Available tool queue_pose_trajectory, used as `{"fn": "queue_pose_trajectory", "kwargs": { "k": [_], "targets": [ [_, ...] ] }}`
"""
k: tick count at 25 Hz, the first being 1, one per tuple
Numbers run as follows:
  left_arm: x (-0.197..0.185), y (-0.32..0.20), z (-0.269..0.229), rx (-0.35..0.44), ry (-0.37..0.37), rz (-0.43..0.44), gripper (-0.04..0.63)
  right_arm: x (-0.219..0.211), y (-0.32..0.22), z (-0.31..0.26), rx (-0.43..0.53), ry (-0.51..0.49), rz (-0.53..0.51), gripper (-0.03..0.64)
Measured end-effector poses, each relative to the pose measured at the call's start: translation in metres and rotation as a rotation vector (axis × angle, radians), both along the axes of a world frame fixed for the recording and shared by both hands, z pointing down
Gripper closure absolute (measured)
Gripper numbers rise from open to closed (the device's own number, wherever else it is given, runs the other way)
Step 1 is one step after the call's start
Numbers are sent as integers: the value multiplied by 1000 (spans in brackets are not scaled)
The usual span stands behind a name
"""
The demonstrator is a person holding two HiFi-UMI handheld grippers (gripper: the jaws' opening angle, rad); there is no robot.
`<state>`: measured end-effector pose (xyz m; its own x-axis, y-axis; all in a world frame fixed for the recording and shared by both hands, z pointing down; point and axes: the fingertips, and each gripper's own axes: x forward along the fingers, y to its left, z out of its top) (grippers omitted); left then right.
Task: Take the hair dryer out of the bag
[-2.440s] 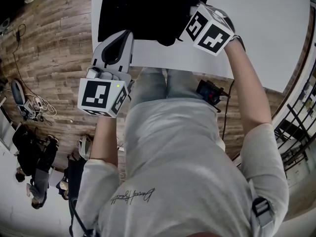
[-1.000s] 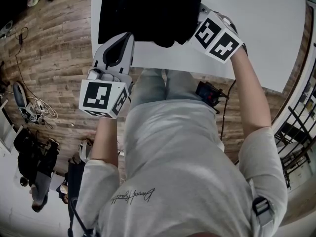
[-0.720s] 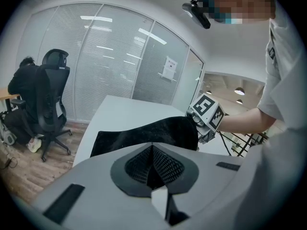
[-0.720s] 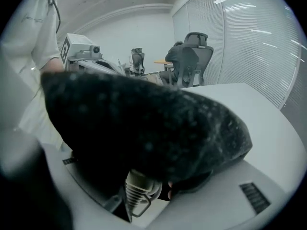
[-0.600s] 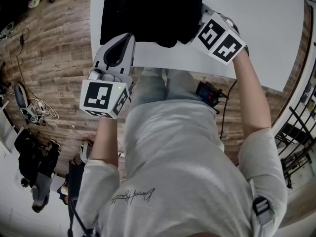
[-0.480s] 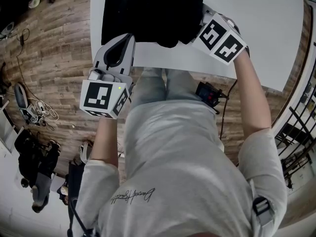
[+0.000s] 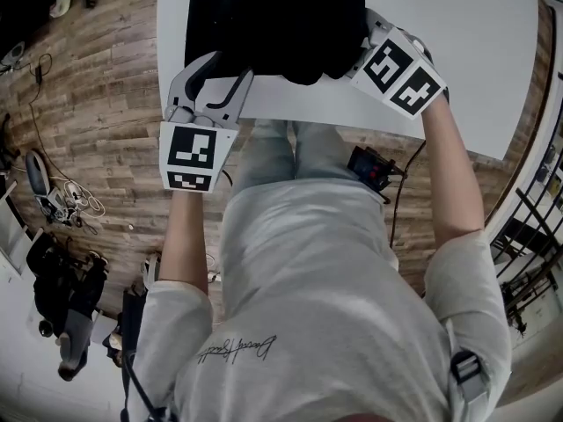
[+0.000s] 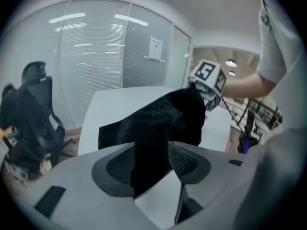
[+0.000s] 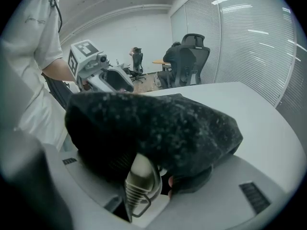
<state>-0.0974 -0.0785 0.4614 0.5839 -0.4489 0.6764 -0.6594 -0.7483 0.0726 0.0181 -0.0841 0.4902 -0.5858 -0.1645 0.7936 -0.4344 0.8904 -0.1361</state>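
A black fabric bag (image 7: pixel 264 25) lies on the white table (image 7: pixel 475 51), bulging at its right end. From under that end a pale hair dryer handle (image 9: pixel 140 174) with a ribbed cord collar sticks out. My right gripper (image 9: pixel 149 178) is shut on this handle, with the bag draped over both jaws. In the head view the right gripper (image 7: pixel 362 47) has its fingertips hidden under the fabric. My left gripper (image 7: pixel 215 67) stands at the bag's near left corner. Its jaws have just been opening. A strip of the bag (image 8: pixel 160 123) lies loose between them, and the left gripper (image 8: pixel 156 169) does not press on it.
The table's near edge (image 7: pixel 308 112) runs just below both grippers, with wooden floor (image 7: pixel 88 104) beyond it. Office chairs (image 8: pixel 33 114) and a glass wall with blinds stand past the table. Cables lie on the floor at the left.
The left gripper's jaws went from shut to spread wide. It rolled and dipped toward the bag's near corner. The right gripper has shifted slightly to the right with the bag's end.
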Motion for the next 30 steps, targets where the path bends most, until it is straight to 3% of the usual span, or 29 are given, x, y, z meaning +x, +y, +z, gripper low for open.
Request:
{"fn": "queue_pose_trajectory", "kwargs": {
  "k": [3, 7, 9, 14, 30],
  "targets": [
    [8, -3, 18, 51, -169, 138, 329, 0, 0, 1, -3, -3, 1, 382],
    [20, -8, 34, 1, -195, 214, 332, -1, 1, 1, -1, 3, -3, 382],
    [19, -8, 39, -17, -213, 234, 374, 0, 1, 3, -1, 8, -5, 382],
    [6, -10, 38, 1, -237, 218, 542, 4, 2, 3, -6, 6, 0, 382],
    [-10, -16, 35, -24, -212, 138, 576, 9, 3, 0, -13, 5, 13, 382]
  ]
}}
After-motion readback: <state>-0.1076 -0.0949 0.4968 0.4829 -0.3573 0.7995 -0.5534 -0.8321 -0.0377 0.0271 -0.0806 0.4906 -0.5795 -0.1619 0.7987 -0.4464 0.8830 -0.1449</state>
